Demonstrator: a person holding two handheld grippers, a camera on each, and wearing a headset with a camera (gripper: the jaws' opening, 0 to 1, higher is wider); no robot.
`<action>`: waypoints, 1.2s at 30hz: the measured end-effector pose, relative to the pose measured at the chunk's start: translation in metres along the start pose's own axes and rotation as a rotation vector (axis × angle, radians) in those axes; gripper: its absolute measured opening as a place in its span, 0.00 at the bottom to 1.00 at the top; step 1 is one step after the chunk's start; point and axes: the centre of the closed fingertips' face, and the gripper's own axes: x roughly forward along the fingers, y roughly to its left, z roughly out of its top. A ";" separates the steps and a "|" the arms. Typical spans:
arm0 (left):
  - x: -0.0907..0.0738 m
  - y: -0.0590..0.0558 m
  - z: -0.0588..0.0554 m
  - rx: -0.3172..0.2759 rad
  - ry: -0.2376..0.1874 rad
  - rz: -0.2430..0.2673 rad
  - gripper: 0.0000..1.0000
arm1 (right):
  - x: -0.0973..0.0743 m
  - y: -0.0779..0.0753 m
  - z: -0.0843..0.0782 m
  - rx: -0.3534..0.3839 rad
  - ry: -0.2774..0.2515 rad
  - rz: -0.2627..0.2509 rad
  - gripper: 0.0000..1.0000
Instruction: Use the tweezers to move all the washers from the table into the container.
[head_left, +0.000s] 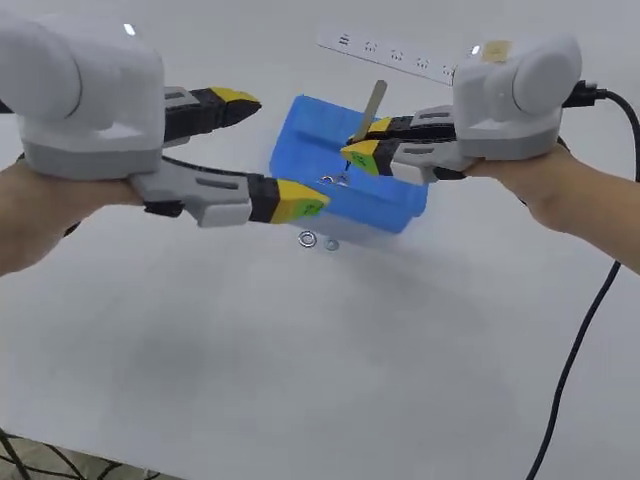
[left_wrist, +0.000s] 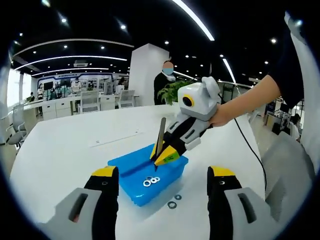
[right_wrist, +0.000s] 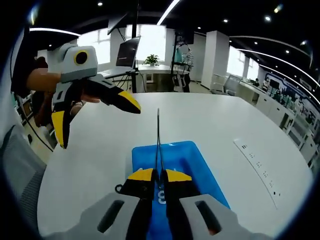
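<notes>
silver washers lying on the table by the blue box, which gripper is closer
Left. The left gripper, open, hangs close by the two silver metal washers on the white table; the right gripper, shut on the grey metal tweezers, is over the blue plastic container.

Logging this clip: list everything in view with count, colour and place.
container: one, blue, mid-table
washers in the container: about three, silver
washers on the table: two, silver, beside the container's near wall
tweezers: one, grey, over the container
power strip: one, white, far side
cable: one, black, right of table
table: one, white
left hand-held gripper: white, yellow-tipped, open
right hand-held gripper: same colours, shut on the tweezers
left hand, right hand: holding the grippers
</notes>
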 end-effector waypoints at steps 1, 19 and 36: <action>0.006 -0.001 0.005 -0.001 -0.010 -0.014 0.72 | -0.001 -0.001 0.001 0.001 -0.002 -0.006 0.08; 0.055 0.001 0.042 0.052 -0.025 -0.134 0.26 | -0.008 0.002 0.009 -0.023 -0.020 0.009 0.08; 0.059 -0.018 0.049 0.223 -0.020 -0.302 0.08 | -0.008 0.010 0.006 -0.049 -0.007 0.047 0.08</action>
